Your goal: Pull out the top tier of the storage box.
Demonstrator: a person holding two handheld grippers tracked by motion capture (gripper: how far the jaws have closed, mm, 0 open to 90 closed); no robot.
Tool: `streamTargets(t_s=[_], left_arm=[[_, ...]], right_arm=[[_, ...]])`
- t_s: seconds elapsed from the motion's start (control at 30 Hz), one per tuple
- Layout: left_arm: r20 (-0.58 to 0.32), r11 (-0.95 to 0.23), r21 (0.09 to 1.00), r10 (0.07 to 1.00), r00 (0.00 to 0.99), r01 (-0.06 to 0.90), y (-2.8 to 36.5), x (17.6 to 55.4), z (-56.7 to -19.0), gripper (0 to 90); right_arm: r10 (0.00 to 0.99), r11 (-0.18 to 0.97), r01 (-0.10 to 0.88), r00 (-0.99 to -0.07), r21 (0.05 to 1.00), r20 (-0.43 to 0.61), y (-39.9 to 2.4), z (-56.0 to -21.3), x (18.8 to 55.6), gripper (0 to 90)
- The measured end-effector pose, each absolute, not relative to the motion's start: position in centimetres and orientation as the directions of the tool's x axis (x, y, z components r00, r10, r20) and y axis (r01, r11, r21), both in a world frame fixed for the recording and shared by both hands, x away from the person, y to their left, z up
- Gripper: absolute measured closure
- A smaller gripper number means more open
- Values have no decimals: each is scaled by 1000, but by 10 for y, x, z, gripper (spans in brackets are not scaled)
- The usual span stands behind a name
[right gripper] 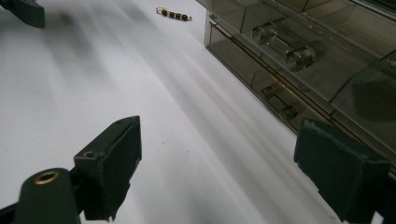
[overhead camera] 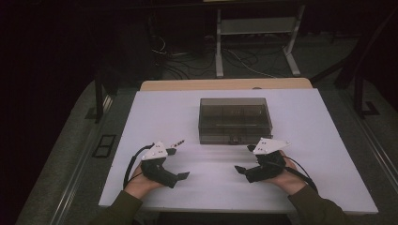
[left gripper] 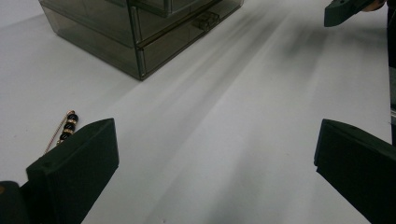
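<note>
We hold the left gripper (overhead camera: 180,164) low in the lower left of the high view, its jaws spread wide with nothing between them. The beaded pin (overhead camera: 178,142) lies on the white table (overhead camera: 305,122) just above and a little right of that gripper, close to it but apart. In the left gripper view the beaded pin (left gripper: 65,128) sits at the left edge, just beyond the tip of the left-hand jaw, not between the jaws. Our right gripper (overhead camera: 244,159) rests in the lower right of the high view, jaws also wide apart and empty. The smoky drawer box (overhead camera: 234,119) stands at the frame's centre, just above the right gripper. In the right gripper view the pin (right gripper: 173,14) lies far off at top centre, beside the box's corner (right gripper: 208,28)
</note>
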State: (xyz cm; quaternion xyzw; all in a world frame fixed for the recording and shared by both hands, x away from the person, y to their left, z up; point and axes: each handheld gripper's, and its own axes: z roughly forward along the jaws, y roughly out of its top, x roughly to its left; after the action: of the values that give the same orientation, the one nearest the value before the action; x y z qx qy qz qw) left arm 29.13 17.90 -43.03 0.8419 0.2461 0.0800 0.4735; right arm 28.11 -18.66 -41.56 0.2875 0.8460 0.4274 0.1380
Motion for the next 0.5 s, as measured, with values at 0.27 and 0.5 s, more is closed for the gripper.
streamTargets(t_s=[0.27, 0.5], left_arm=[[-98, -427, 840, 490, 866, 336, 179, 291, -430, 0], [-94, -434, 837, 489, 867, 335, 179, 292, -430, 0]], right_arm=[[593, 445, 411, -801, 796, 82, -191, -412, 284, 283], [573, 422, 436, -808, 795, 139, -195, -408, 287, 462]])
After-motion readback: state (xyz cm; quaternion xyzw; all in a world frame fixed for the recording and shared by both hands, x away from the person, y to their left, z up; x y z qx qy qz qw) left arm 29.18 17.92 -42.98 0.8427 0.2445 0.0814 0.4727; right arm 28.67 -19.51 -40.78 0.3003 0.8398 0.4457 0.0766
